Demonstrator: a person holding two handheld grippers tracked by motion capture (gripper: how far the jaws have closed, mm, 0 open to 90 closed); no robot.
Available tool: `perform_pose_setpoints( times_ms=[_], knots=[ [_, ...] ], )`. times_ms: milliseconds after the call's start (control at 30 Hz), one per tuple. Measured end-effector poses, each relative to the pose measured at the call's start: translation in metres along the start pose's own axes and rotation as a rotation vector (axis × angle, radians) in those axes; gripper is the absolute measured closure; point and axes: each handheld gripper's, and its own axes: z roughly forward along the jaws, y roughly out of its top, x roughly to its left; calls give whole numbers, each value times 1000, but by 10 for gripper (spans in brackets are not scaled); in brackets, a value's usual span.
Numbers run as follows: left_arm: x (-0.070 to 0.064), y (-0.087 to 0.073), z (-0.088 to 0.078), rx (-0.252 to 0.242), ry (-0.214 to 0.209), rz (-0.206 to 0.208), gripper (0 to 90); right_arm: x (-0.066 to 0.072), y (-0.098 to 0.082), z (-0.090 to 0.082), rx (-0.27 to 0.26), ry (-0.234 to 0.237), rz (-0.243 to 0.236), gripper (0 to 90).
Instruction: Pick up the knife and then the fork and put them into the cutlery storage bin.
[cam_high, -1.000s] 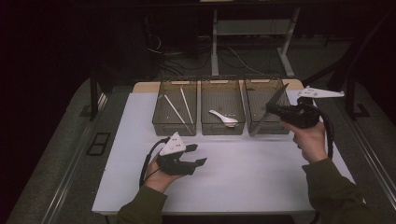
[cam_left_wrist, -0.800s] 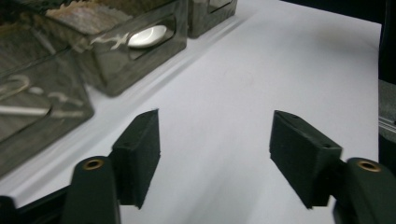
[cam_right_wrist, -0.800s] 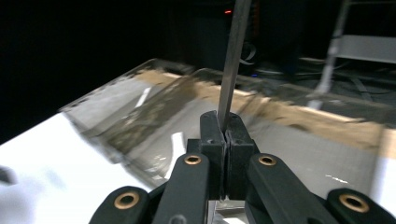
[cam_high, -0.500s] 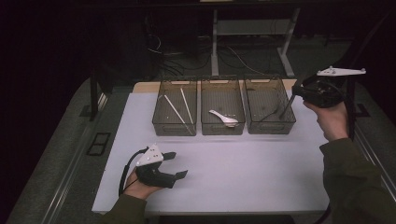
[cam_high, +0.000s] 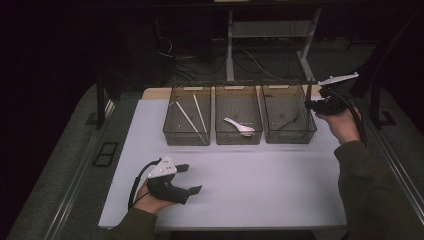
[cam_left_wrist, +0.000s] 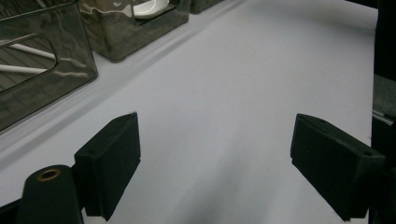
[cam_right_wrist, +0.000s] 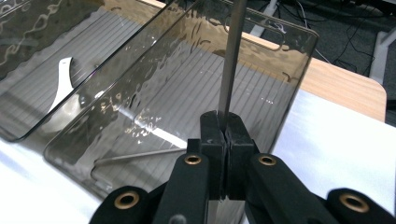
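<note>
Clamping a thin metal rod (cam_right_wrist: 231, 56) between its closed jaws, your right gripper (cam_right_wrist: 223, 130) holds it upright at the right edge of the right-hand clear bin (cam_high: 289, 131), where another thin utensil (cam_right_wrist: 140, 155) lies on the floor. Your left gripper (cam_high: 187, 179) rests on the white table (cam_high: 270, 185) near the front edge, well apart from the bins; its jaws have just been opening and stand wide with nothing between them.

Dim, dark-edged room; lit white table (cam_high: 260, 175); glare on smoky bins (cam_right_wrist: 154, 107); soft, grainy focus.
</note>
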Motion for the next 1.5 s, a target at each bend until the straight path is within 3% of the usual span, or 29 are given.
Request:
perform_pose_setpoints(
  times_ms=[233, 400, 533, 800, 900, 1067, 1267, 1500],
  knots=[
    [-2, 0, 3, 4, -2, 12, 149, 7, 9, 32, -15, 2, -17, 877],
    [-1, 0, 3, 4, 1, 17, 149, 15, 7, 60, 45, 3, -30, 859],
    [0, 0, 1, 8, 2, 19, 147, 16, 1, 70, 67, 22, -2, 781],
    [-1, 0, 2, 5, 4, 18, 142, 13, -7, 49, -17, 106, 43, 577],
    [0, -1, 3, 7, 3, 16, 140, 15, -11, 36, -46, 113, 42, 463],
    [0, -2, 4, 16, -2, 16, 129, 21, -20, 15, -101, 167, 17, 350],
    [1, -2, 6, 23, -3, 13, 95, 40, -42, -12, -173, 213, -23, 219],
    [1, -2, 6, 30, 1, 19, 60, 63, -75, -28, -181, 228, -54, 172]
  ],
)
